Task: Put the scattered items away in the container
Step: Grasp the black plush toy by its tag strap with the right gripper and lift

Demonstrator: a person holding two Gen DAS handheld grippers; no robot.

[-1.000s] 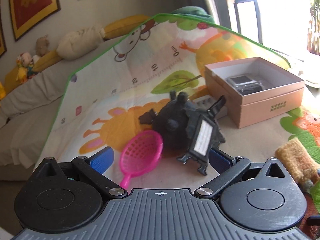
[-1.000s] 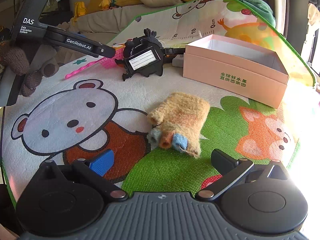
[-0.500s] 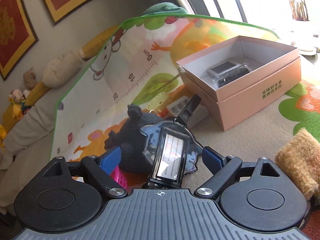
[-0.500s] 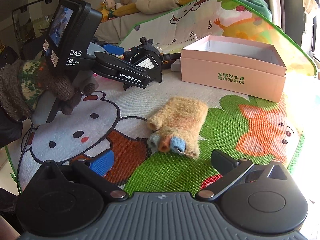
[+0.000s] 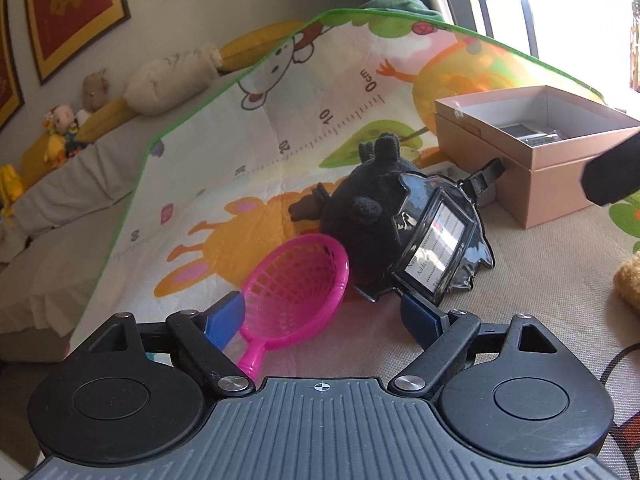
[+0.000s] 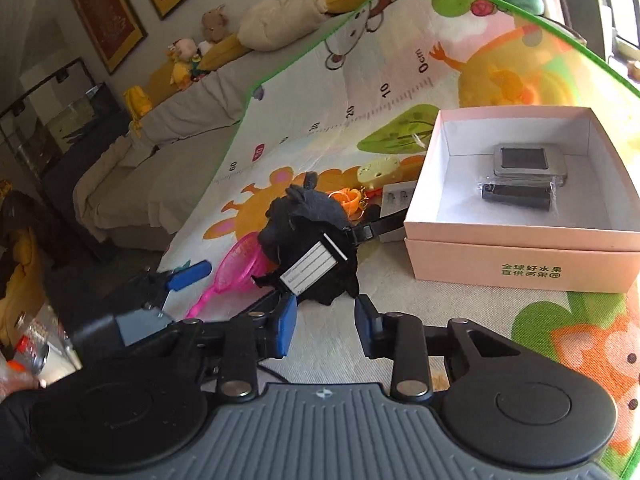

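Observation:
A pink plastic strainer [image 5: 294,288] lies on the play mat between the fingers of my left gripper [image 5: 322,318]. Its jaws are opening and the pads touch nothing. Just beyond sits a black plush toy [image 5: 368,216] with a black luggage tag [image 5: 438,248] leaning on it. The pink cardboard box [image 5: 532,184] stands at the right, with a silver case [image 6: 528,160] and a black roll [image 6: 516,196] inside. My right gripper [image 6: 325,326] hovers above the mat near the luggage tag [image 6: 312,268]. Its jaws are closing with nothing between them. A fuzzy tan glove [image 5: 628,284] shows at the right edge.
A white block [image 6: 396,198] and a small orange item [image 6: 348,196] lie behind the plush, next to the box [image 6: 520,256]. A sofa with cushions and soft toys [image 5: 96,88] runs along the back left. The mat's green edge [image 5: 132,200] drops off at the left.
The right gripper rose and swung from the glove toward the box, and its jaws narrowed. The left gripper shifted so that the pink strainer now sits between its fingers.

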